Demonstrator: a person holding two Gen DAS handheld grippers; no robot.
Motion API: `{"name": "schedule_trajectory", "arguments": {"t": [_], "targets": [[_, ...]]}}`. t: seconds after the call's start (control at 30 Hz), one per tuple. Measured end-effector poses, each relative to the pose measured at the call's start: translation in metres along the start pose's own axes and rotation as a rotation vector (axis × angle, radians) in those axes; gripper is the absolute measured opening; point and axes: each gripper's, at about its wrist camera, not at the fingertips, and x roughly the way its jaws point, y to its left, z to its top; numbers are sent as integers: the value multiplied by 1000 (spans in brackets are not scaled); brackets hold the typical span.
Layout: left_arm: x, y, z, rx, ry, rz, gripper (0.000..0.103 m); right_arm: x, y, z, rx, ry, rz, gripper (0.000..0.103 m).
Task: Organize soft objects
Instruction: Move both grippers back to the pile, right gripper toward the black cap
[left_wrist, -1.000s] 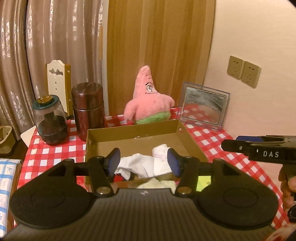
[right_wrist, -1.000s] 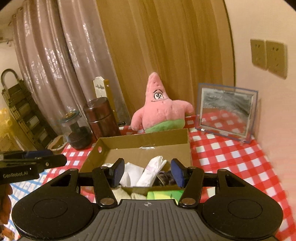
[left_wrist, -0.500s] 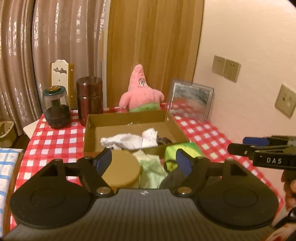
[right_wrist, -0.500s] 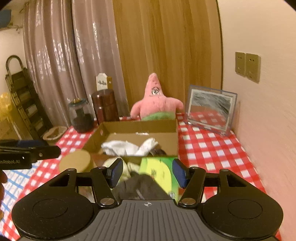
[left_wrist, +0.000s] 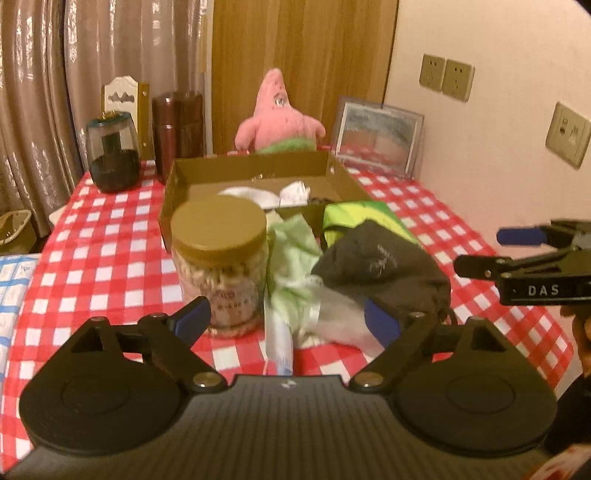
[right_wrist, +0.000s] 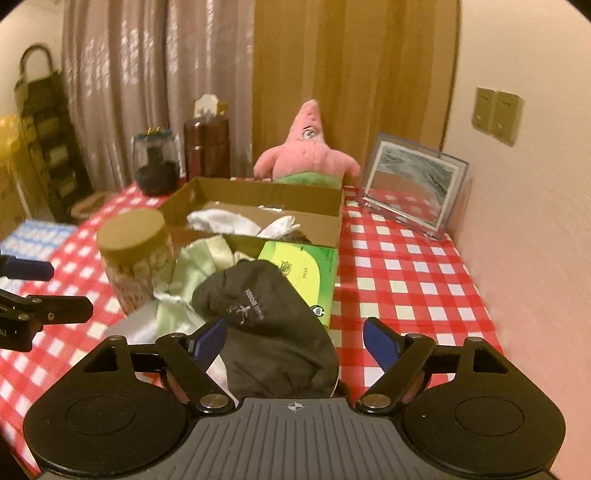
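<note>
Black cap (right_wrist: 266, 325) between opening right hand-held gripper (right_wrist: 295, 341).

Red-checked tablecloth (left_wrist: 110, 258) bearing a lidded jar (left_wrist: 220, 258) near the front — a dark canister (left_wrist: 179, 134), a glass jar (left_wrist: 112, 155) and a framed picture (left_wrist: 376, 136) standing behind.

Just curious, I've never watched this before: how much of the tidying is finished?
Some is done: white cloths already lie in the cardboard box. Nothing is held; the left gripper and right gripper are both opening, pads touching nothing. Left: the black cap and pale green cloth on the table in front of the box.
</note>
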Motion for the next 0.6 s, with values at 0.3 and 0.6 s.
{"name": "schedule_trajectory", "arguments": {"t": [0.3,0.6], "targets": [[27,-4,-19,51,12,9,89,40,10,-11,-129,35,7,82],[48,-9,-30,133,13,19,89,74,18,-14,-244,53,28,82]]}}
